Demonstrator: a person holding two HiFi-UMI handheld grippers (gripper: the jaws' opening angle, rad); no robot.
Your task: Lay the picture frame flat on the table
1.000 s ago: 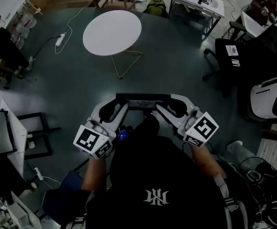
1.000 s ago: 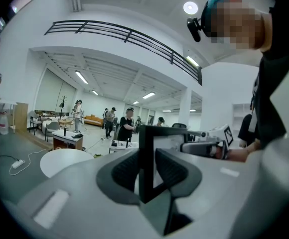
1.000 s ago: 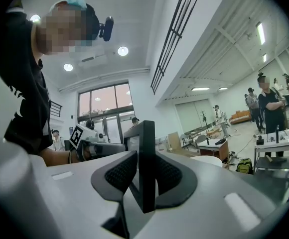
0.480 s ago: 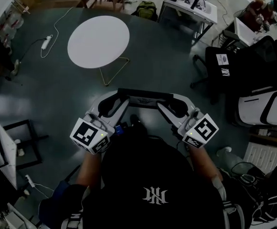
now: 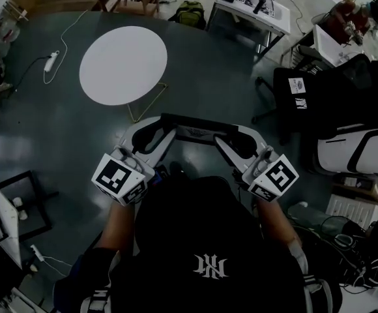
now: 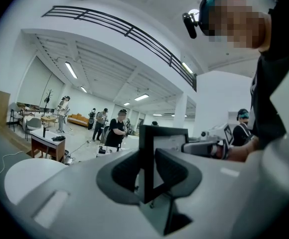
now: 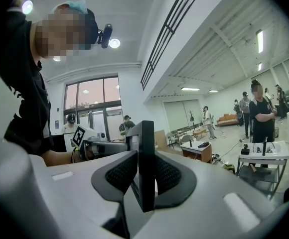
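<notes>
Head view: I carry the picture frame (image 5: 195,124) in the air between my two grippers.
My left gripper (image 5: 155,135) clamps one end of the frame and my right gripper (image 5: 236,142) clamps the other. In each gripper view the dark frame edge stands between the ribbed pads, which press on it from both sides. The frame runs across in front of my chest, above the dark floor (image 5: 58,129). It is well apart from the round white table (image 5: 123,64) ahead to my left.

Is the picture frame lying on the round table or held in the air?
In the air: the left hand-held gripper and right hand-held gripper clamp the picture frame, apart from the round table.
</notes>
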